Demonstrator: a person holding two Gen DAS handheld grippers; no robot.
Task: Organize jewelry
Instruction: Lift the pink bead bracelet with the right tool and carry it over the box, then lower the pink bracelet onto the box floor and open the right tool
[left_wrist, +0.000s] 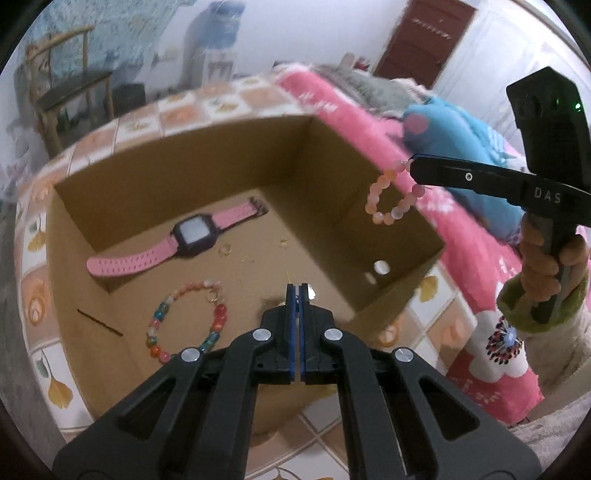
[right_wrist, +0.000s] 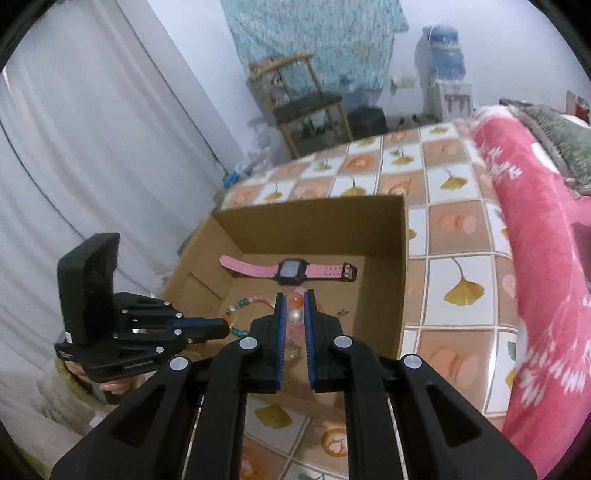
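- While you held both grippers over the box (left_wrist: 177, 173), your right gripper (right_wrist: 294, 297) pinched a peach bead bracelet (left_wrist: 391, 199) between its pads, and the loop hung free below the fingertips, above the box's right wall.
- From the right wrist view, a peach bead and a pale one sat squeezed between the blue pads (right_wrist: 281, 332).
- Your left gripper (left_wrist: 297, 291) was pressed together; a thin gold thread showed at its tips, but whether it was gripped I could not tell.
- A pink watch (left_wrist: 184, 236) lay flat on the box floor towards the far wall, its strap stretched out straight.
- A multicoloured bead bracelet (left_wrist: 188, 321) lay on the floor nearer you, apart from the watch.
- Small gold rings (left_wrist: 225, 250) lay on the floor between the watch and your left fingertips.
- The box stood on a tiled-pattern cloth (right_wrist: 454, 258), with a pink blanket (right_wrist: 546, 258) beside it.
- Your right hand (left_wrist: 546, 258), in a green cuff, gripped the handle.
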